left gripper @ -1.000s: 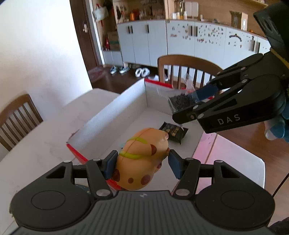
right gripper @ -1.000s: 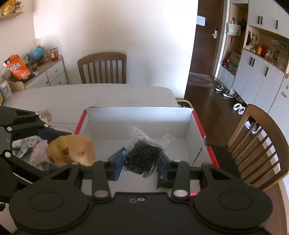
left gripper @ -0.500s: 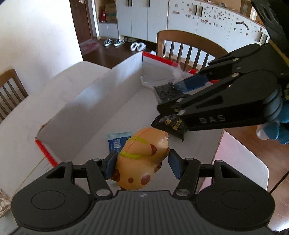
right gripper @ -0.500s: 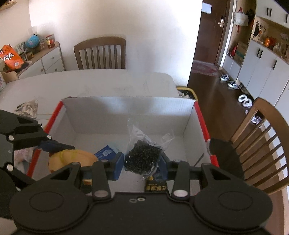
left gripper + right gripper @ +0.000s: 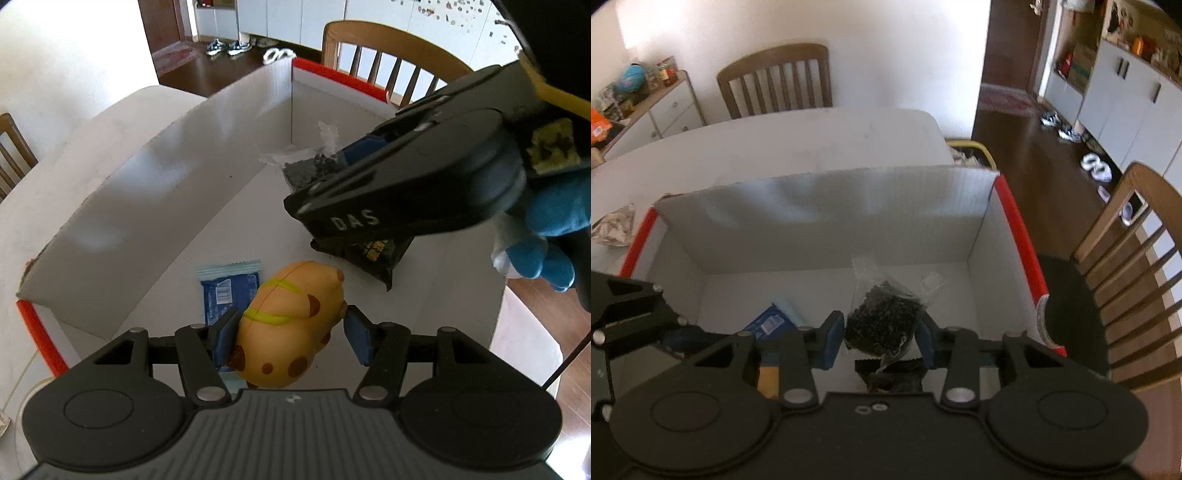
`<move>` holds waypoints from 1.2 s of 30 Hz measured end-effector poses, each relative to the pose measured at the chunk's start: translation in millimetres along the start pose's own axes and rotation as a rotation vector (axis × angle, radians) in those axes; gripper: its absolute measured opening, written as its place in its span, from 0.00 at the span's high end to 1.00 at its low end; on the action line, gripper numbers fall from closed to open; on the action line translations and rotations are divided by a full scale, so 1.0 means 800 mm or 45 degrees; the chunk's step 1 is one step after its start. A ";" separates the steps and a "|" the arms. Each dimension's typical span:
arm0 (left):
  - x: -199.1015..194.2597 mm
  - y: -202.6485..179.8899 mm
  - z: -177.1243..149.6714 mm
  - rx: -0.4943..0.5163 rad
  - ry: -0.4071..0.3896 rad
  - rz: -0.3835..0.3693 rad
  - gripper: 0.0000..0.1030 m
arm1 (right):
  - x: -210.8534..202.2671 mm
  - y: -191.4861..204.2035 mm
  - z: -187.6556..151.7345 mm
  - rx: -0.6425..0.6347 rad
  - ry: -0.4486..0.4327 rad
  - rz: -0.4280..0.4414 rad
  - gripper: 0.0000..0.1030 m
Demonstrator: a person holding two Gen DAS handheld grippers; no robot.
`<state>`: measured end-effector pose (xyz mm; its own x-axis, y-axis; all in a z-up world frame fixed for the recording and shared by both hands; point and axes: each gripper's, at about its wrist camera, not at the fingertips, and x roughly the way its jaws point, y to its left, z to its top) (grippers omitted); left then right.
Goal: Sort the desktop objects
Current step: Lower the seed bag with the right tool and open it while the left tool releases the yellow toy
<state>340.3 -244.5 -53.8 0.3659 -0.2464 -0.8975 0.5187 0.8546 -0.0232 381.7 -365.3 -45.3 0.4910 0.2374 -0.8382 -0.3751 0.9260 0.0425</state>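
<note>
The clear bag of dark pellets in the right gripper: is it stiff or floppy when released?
Probably floppy: the clear bag is thin crinkled film, bulging between the right gripper pads. It would likely slump, not roll. The film looks slippery.

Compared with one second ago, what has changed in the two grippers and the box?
Both grippers came down over the white box: the left gripper with the orange toy, the right gripper with the clear bag of dark bits. Nothing was let go. The blue packet and black packet stayed on the box floor.
</note>
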 end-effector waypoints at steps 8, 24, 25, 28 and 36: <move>0.020 0.005 0.010 0.011 0.068 -0.020 0.42 | 0.022 0.005 0.002 -0.008 0.112 -0.011 0.60; 0.036 0.000 0.017 0.067 0.188 -0.063 0.39 | 0.042 0.011 -0.002 0.044 0.259 -0.025 0.61; 0.036 -0.001 0.017 0.073 0.190 -0.063 0.39 | 0.042 0.011 -0.002 0.043 0.261 -0.027 0.61; 0.034 -0.001 0.017 0.080 0.192 -0.068 0.38 | 0.040 0.008 0.001 0.061 0.259 -0.031 0.59; 0.022 0.001 0.014 0.072 0.145 -0.063 0.30 | 0.030 0.004 0.003 0.090 0.241 -0.008 0.56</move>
<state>355.9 -253.3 -64.3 0.2502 -0.2311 -0.9402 0.5781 0.8146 -0.0464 394.3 -355.9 -63.8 0.3340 0.1781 -0.9256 -0.3128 0.9473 0.0694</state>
